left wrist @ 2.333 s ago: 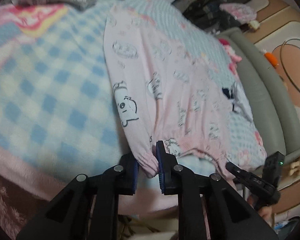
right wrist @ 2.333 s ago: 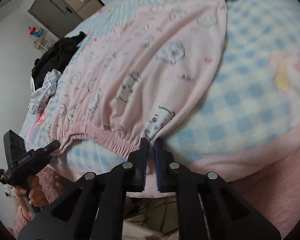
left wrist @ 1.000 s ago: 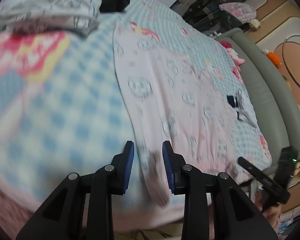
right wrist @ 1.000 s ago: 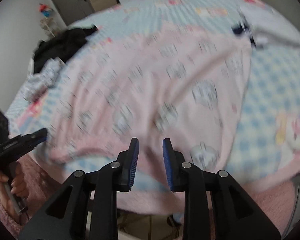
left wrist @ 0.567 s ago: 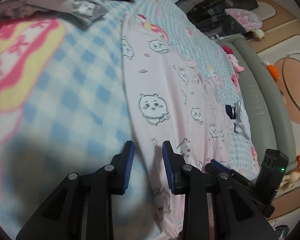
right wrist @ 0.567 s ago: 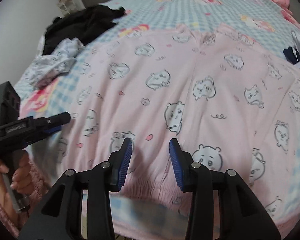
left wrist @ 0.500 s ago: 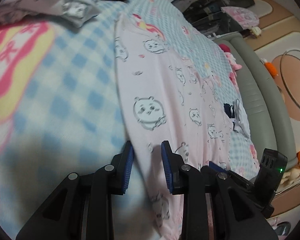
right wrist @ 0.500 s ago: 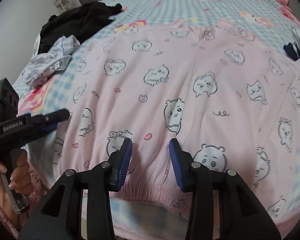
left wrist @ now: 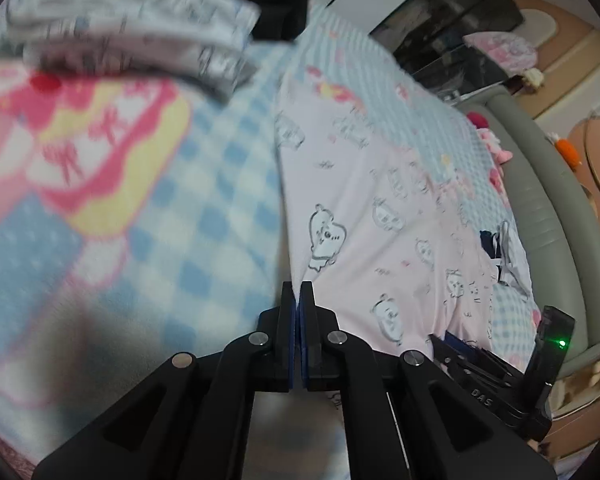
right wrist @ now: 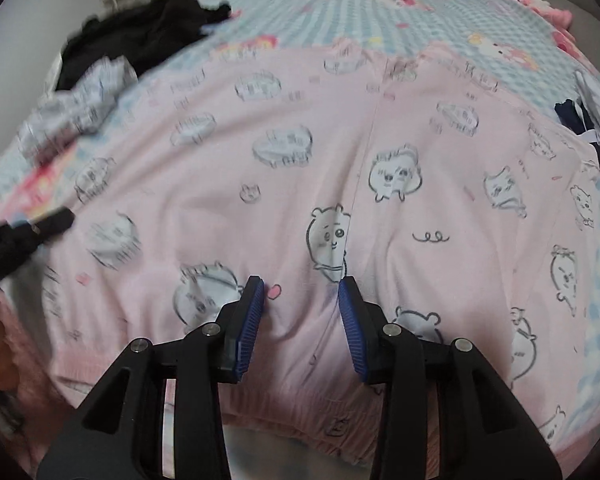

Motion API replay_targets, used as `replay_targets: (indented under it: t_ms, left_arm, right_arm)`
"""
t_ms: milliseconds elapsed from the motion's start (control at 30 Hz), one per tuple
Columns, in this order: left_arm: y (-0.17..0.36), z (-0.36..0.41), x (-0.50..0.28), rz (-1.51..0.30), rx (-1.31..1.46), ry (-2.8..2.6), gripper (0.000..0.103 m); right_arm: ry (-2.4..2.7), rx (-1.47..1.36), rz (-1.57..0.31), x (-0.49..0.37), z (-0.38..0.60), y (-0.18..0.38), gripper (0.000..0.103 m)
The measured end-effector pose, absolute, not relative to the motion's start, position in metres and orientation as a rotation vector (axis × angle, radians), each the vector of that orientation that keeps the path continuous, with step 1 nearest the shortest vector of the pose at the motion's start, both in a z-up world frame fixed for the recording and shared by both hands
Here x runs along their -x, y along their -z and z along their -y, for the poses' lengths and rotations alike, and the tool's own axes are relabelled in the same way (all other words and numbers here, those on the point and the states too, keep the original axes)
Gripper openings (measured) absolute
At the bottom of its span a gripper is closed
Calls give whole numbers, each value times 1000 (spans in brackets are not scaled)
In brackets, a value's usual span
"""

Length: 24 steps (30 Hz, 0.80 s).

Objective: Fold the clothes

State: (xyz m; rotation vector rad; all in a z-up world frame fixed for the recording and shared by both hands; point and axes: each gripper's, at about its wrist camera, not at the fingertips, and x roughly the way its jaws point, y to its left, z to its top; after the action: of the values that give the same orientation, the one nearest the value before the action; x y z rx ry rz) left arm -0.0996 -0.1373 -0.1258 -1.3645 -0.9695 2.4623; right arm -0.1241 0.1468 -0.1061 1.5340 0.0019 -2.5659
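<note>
Left wrist view: the left gripper (left wrist: 299, 300) is clamped, seemingly on the pink pajama top's (left wrist: 380, 220) near side edge; the top runs lengthwise away across the bed (left wrist: 204, 216). The right gripper (right wrist: 301, 304) hangs half-open above the hem's middle, gripping nothing.

The pink garment (right wrist: 340, 152), printed with small cartoon animal faces and hearts, lies spread flat across the blue-checked bed (right wrist: 400, 12), a seam running down its middle. Its gathered elastic hem lies nearest the bed's front edge. One long side edge (left wrist: 290, 216) runs straight over the checks.
</note>
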Motion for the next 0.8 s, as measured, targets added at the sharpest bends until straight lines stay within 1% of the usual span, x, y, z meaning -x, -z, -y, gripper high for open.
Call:
replay_targets:
  t_ms: [33, 100, 133, 167, 267, 367, 433, 500, 567, 633, 667, 733, 767, 800]
  left_arm:
    - [130, 141, 100, 1024, 1369, -2419, 7]
    - [132, 146, 97, 1127, 1317, -2311, 22]
    - [130, 146, 94, 1129, 1291, -2286, 33]
    - [128, 145, 90, 1110, 1278, -2278, 34]
    - [126, 131, 77, 1028, 1295, -2274, 34]
    - [127, 117, 76, 966, 1314, -2270, 34]
    - [122, 117, 72, 997, 1269, -2281, 34]
    - [118, 117, 67, 1026, 1223, -2295, 34]
    - [113, 115, 62, 1007, 1187, -2315, 34]
    - [109, 110, 60, 968, 1164, -2303, 33]
    - [110, 106, 61, 953, 1179, -2285, 33]
    - [122, 95, 68, 908, 1276, -2274, 32]
    - [127, 90, 71, 883, 1323, -2272, 31]
    - [130, 86, 72, 848, 1360, -2307, 18]
  right_arm:
    - [2568, -1524, 16, 124, -148, 102, 40]
    - [2566, -1462, 75, 120, -149, 88, 40]
    - [2566, -1421, 99, 117, -149, 80, 40]
    - [2567, -1385, 107, 113, -148, 74, 39]
    - [2545, -1330, 105, 102, -140, 66, 42]
    - [2482, -1369, 126, 96, -131, 79, 42]
    - [2452, -1421, 123, 94, -124, 93, 42]
    - [2447, -1456, 3, 88, -111, 105, 43]
    - [2457, -1457, -137, 83, -99, 109, 43]
    - [2471, -1436, -138, 80, -97, 104, 43]
    - [2468, -1426, -106, 79, -98, 101, 43]
    - [2440, -1406, 20, 79, -106, 96, 43]
    - [2445, -1398, 49, 79, -108, 93, 43]
    - [2460, -1388, 66, 79, -111, 90, 43]
